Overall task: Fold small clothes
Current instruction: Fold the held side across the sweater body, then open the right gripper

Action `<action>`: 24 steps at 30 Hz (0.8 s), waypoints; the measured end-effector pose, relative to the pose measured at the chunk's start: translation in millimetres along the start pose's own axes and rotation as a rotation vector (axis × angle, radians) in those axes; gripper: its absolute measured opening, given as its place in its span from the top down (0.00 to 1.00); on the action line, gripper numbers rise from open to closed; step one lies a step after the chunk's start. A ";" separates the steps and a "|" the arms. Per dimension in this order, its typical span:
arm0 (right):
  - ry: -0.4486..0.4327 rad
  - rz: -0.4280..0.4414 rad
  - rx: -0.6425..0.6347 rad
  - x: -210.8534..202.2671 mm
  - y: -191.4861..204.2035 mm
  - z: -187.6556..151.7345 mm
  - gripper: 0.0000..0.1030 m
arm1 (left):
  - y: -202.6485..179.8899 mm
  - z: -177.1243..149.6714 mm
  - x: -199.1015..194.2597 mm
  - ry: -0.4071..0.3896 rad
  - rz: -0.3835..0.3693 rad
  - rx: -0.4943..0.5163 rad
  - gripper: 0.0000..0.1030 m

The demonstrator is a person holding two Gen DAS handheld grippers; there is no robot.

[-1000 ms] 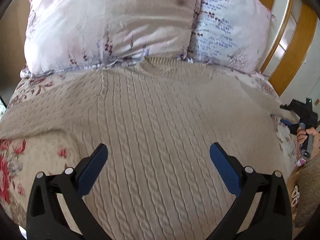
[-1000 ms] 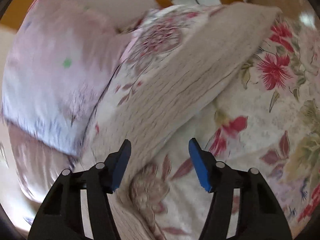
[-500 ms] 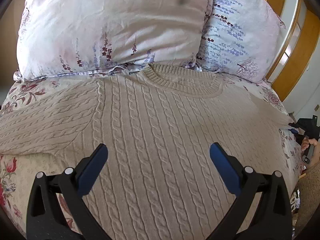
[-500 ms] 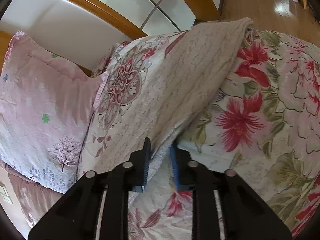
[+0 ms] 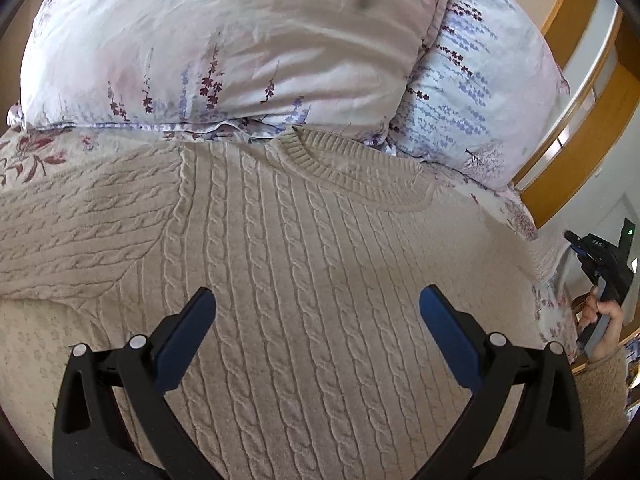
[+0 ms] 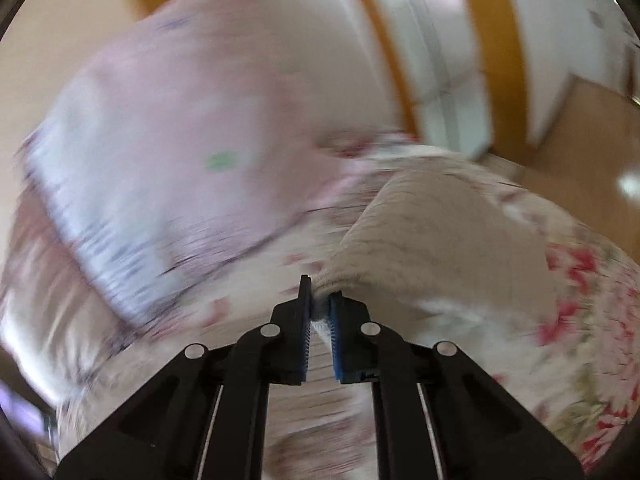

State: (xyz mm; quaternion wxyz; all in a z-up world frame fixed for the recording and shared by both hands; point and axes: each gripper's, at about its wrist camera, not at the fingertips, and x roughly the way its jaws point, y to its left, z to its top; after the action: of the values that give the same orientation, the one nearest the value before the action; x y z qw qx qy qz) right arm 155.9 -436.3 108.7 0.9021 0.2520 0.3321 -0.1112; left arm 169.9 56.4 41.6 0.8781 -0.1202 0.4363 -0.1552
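A beige cable-knit sweater (image 5: 288,264) lies flat on the bed, its ribbed collar (image 5: 352,168) toward the pillows. My left gripper (image 5: 316,320) hovers open above the sweater's chest, nothing between its blue pads. In the right wrist view, which is blurred by motion, my right gripper (image 6: 320,304) is shut on the edge of the sweater's sleeve (image 6: 432,232), lifted off the floral bedspread. At the right edge of the left wrist view, the right gripper (image 5: 600,256) shows in a hand, by the sweater's far sleeve.
Two floral pillows (image 5: 240,40) (image 5: 480,92) lie against the headboard behind the collar. A red-flowered bedspread (image 6: 580,320) covers the bed. A wooden-framed wardrobe (image 5: 592,80) and wooden floor (image 6: 580,128) lie beyond the bed's right side.
My right gripper shut on the sleeve edge and has swung upward with it, rolling. The left gripper has edged forward over the sweater toward the collar, still open.
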 end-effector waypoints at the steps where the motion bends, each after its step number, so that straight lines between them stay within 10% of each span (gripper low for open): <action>1: 0.030 0.058 -0.052 3.0 23.6 -10.2 0.91 | 0.2 0.1 0.2 -0.001 -0.004 -0.004 0.02; 6: 0.228 0.208 -0.224 37.1 101.4 -74.2 0.91 | 0.7 -2.2 0.3 -0.021 -0.050 -0.045 0.02; 11: 0.370 0.165 -0.271 67.3 120.1 -118.8 0.90 | -2.4 -5.6 -1.7 -0.006 -0.059 -0.029 0.02; 16: 0.347 0.191 -0.109 52.1 97.2 -104.1 0.65 | 0.1 -7.2 -9.4 -0.033 -0.061 -0.009 0.02; 24: 0.284 0.025 0.156 58.9 52.1 -74.1 0.66 | 15.3 -8.9 -7.2 -0.012 -0.118 -0.089 0.02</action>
State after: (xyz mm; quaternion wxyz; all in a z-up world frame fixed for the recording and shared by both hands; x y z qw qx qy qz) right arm 179.3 -354.9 41.6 0.8252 0.3384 0.4434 -0.0887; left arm 161.1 72.6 36.3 0.8639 -0.1855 0.4295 -0.1866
